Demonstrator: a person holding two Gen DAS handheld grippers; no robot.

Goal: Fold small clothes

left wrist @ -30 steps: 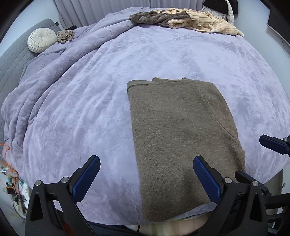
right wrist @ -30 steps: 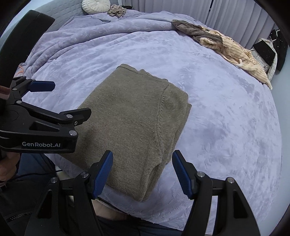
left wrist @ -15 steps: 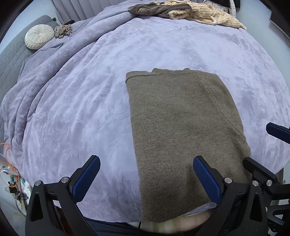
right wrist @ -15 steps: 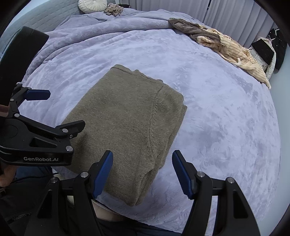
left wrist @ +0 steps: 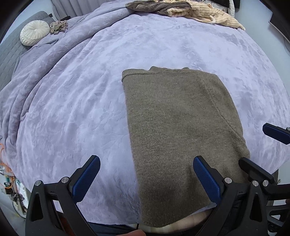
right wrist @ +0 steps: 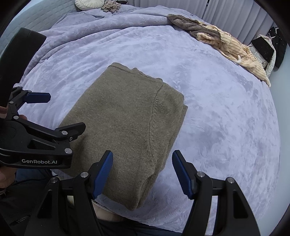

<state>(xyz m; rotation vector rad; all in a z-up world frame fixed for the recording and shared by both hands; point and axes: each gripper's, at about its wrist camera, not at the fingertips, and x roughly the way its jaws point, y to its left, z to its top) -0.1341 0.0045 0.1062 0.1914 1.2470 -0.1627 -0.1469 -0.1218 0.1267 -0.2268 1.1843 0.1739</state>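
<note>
An olive-brown knit sweater [left wrist: 177,123] lies folded in a long rectangle on the lavender bedspread [left wrist: 72,109], its near end at the bed's front edge. It also shows in the right wrist view [right wrist: 126,123]. My left gripper [left wrist: 146,177] is open and empty above the sweater's near left edge. My right gripper [right wrist: 143,174] is open and empty above the sweater's near right corner. The left gripper also shows at the left of the right wrist view [right wrist: 39,116].
A pile of brown and cream striped clothes [left wrist: 183,9] lies at the far side of the bed, also seen in the right wrist view [right wrist: 221,40]. A round white cushion [left wrist: 34,34] and a small crumpled cloth [left wrist: 58,27] lie far left.
Both grippers have moved slightly forward and lower over the sweater's near end. Both stay open. The sweater has not moved.
</note>
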